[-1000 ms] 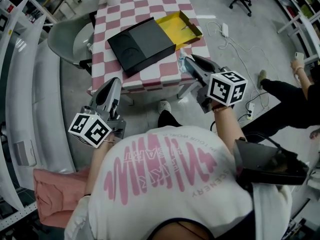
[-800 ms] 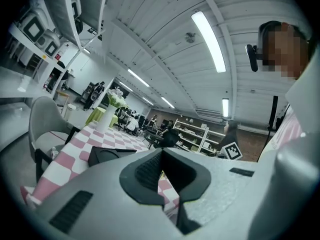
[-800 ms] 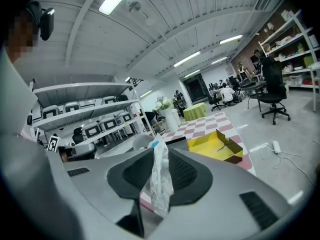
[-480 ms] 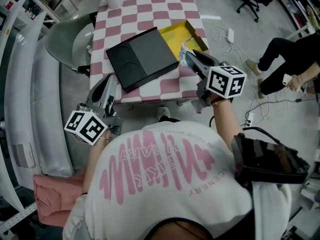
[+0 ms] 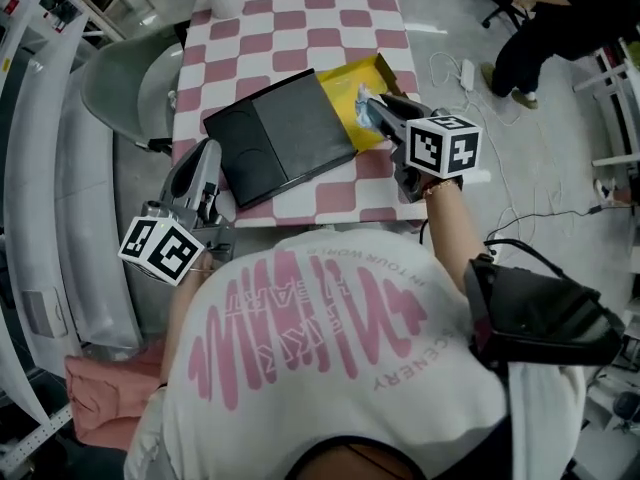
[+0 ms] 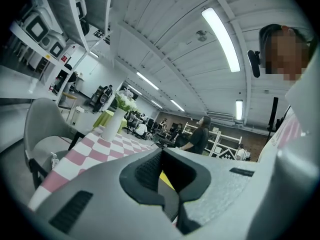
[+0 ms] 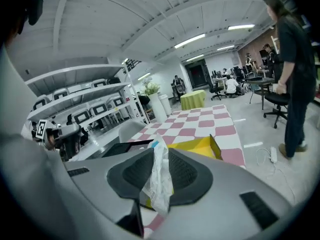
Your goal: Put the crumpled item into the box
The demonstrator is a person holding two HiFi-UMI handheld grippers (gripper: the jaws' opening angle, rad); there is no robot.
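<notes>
Right tool [image 5: 372, 113] pinches crumpled white plastic wrapper [image 7: 159, 178] over open yellow cardboard box [image 5: 342, 88], ready for release; left tool [image 5: 205, 154] closed, empty.

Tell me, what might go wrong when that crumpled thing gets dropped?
The black lid covers much of the yellow box, leaving a small opening, so the crumpled item might land on the lid instead. Part of it sticks out loose past the right gripper's jaws and could snag on the box wall.

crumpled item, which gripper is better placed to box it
Right. The right gripper grips the crumpled item at the yellow box; the left gripper holds nothing, near the table edge.
</notes>
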